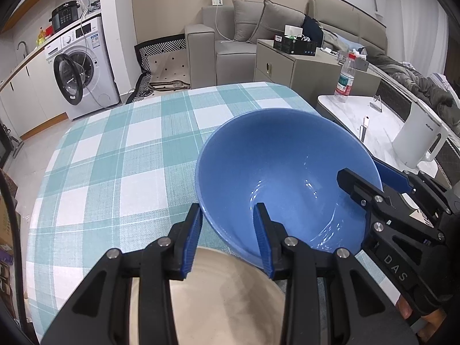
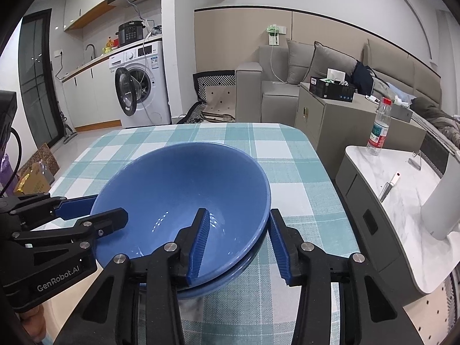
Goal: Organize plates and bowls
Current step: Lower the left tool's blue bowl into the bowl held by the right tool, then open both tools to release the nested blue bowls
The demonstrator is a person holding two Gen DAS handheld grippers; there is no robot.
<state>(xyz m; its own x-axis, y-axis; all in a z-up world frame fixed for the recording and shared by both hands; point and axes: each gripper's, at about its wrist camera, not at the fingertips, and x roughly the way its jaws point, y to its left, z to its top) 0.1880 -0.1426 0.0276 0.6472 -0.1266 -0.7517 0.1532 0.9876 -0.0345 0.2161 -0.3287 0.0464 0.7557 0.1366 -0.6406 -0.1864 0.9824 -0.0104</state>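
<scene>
— Straddling what, the right tool (image 2: 238, 212)?
— The blue bowl's (image 2: 178, 184) near rim; jaws slack, 1 inside, 1 outside.
— And the left tool (image 1: 227, 207)?
— Clamped on that bowl's rim. The bowl nests in a 2nd blue bowl (image 2: 230, 280) on the checked counter (image 2: 287, 155).

Ahead of and to the left of the left claw (image 1: 228, 237), the checked surface (image 1: 115, 158) lies bare to its far edge. To that claw's right, the blue bowl (image 1: 281, 172) and the right claw (image 2: 237, 244) straddling its rim block passage; directly beneath lies a beige plate (image 1: 224, 296). Right of the right claw, past a strip of bare cloth, the side table (image 2: 396, 201) carries a bottle (image 2: 379, 129) and a white kettle (image 1: 419, 141).
</scene>
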